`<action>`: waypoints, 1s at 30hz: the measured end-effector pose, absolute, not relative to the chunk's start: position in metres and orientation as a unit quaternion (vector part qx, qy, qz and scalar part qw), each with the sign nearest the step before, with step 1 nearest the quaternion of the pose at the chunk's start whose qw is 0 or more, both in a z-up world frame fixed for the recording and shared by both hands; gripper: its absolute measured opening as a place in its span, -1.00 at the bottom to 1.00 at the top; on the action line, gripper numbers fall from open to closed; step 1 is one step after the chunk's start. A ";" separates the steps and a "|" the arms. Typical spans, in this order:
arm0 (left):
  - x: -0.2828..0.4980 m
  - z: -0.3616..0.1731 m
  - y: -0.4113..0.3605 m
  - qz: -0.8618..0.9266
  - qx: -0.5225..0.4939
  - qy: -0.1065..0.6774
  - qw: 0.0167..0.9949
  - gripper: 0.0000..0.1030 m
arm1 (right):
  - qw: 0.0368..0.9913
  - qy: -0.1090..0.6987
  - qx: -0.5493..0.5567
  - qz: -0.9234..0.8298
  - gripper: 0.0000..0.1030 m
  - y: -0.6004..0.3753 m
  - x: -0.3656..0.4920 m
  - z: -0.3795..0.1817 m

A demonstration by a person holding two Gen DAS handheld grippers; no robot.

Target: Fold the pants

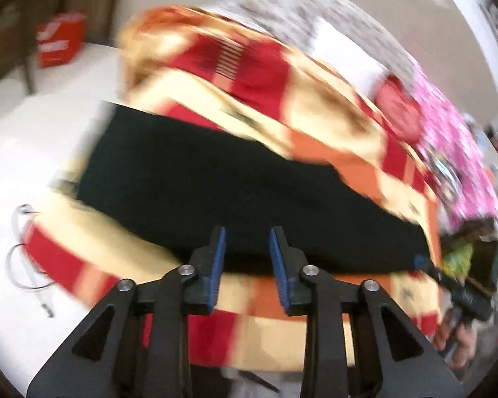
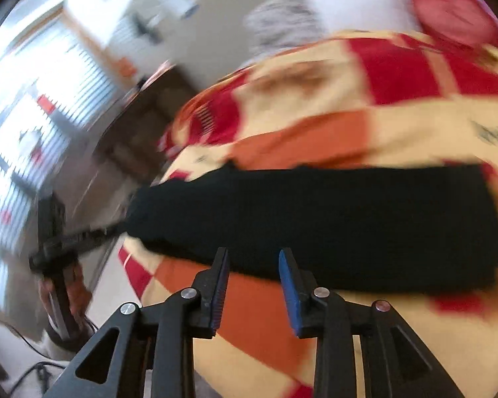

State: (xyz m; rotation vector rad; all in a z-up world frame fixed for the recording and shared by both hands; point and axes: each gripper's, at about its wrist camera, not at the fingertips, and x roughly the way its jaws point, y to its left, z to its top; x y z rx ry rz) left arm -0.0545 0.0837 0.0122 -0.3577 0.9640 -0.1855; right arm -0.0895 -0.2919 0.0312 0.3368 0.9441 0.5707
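Lying as a long dark band across the red, orange and cream checked blanket (image 1: 315, 106), the black pants (image 1: 235, 195) sit just ahead of both your tools. Your left tool (image 1: 248, 252) stands apart and empty at their near edge; your right tool (image 2: 254, 275) is likewise spread, gripping nothing. Both views are blurred.

- A home bedroom, by the look of it: a bed under a red, orange and cream checked blanket (image 1: 315, 106).
- Grey patterned bedding (image 1: 302, 10) and a pink cover (image 1: 448, 139) heaped beyond.
- Bright slatted window (image 2: 33, 126) alongside.
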 end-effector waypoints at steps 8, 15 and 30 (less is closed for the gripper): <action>-0.023 -0.021 0.179 0.031 -0.205 0.465 0.861 -0.19 | 0.797 0.449 0.037 0.401 -0.39 -0.118 -0.044 0.010; 0.009 -0.042 0.172 -0.010 -0.196 0.491 0.849 -0.16 | 0.786 0.411 -0.164 0.432 -0.15 -0.032 -0.066 0.000; 0.011 0.014 0.178 -0.051 -0.186 0.449 0.872 0.06 | 0.768 0.447 0.144 0.436 -0.43 -0.078 0.025 -0.004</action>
